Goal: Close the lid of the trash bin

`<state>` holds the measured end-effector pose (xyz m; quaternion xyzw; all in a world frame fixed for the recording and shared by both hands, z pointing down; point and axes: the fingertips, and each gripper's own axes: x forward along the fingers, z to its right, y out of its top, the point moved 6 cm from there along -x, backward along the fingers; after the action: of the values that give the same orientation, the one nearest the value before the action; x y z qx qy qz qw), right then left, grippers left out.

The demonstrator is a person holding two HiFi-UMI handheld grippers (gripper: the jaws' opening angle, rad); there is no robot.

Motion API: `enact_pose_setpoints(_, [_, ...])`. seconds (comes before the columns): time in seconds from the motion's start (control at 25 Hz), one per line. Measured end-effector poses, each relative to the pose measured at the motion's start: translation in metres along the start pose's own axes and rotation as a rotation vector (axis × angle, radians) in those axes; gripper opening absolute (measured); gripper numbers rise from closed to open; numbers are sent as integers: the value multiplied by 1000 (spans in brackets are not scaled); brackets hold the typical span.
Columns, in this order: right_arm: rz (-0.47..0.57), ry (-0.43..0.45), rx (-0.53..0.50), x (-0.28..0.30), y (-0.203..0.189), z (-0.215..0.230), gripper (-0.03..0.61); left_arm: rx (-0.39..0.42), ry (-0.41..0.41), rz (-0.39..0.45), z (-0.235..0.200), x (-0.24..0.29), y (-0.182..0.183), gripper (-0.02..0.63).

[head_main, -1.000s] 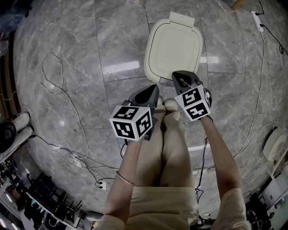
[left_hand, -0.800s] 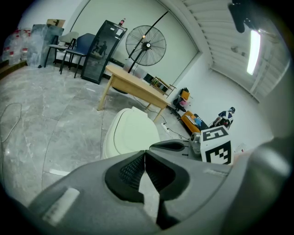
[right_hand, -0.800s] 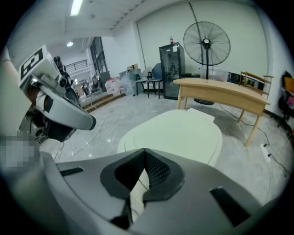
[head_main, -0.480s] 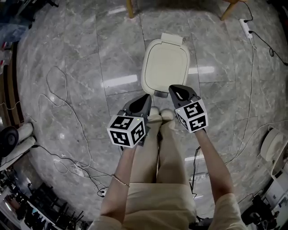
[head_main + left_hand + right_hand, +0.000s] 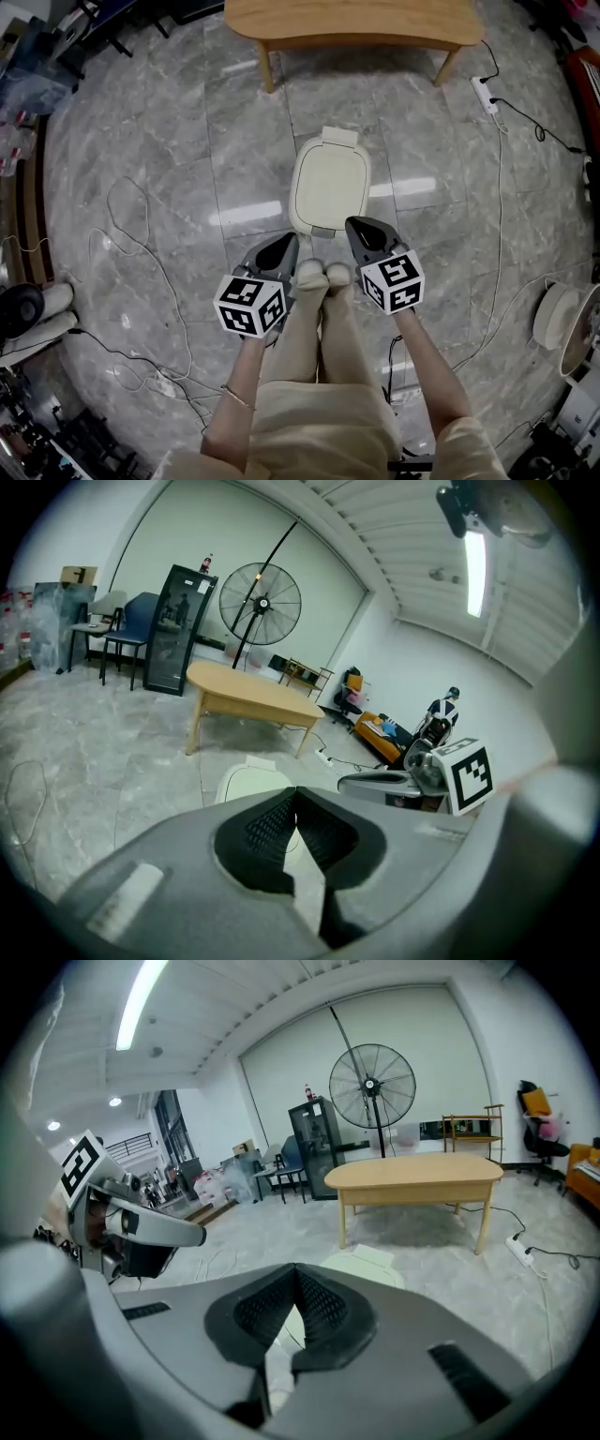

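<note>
The cream trash bin (image 5: 328, 187) stands on the grey marble floor with its lid down flat; it also shows beyond the jaws as the bin (image 5: 246, 782) and the bin (image 5: 361, 1265). My left gripper (image 5: 283, 246) hangs well above the floor, near the bin's front left, jaws together and empty. My right gripper (image 5: 361, 229) hovers near the bin's front right, also shut with nothing in it. In the left gripper view the left gripper (image 5: 296, 795) has its pads meeting at the tips; the right gripper (image 5: 296, 1274) looks the same.
A wooden table (image 5: 354, 23) stands beyond the bin. Cables (image 5: 141, 281) trail over the floor at left, a power strip (image 5: 485, 92) and cord at right. A standing fan (image 5: 372, 1087) and black cabinet (image 5: 175, 630) stand further back. The person's feet (image 5: 323, 276) are just before the bin.
Both grippers have risen away from the bin, which now looks smaller and further off. The wooden table has come into the head view at the top.
</note>
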<state>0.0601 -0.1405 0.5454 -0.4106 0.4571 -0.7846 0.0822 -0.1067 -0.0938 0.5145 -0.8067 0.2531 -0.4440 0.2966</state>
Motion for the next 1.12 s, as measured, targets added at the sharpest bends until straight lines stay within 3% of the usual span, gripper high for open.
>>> enact_pose_setpoints(0.44, [104,-7,13,-68,59,-19,5,95,-57,80,52,-43,45,23])
enact_pose_setpoints(1.12, [350,-21,-18,-153,154,-44,5,246,-68,265,94,-114,117,23])
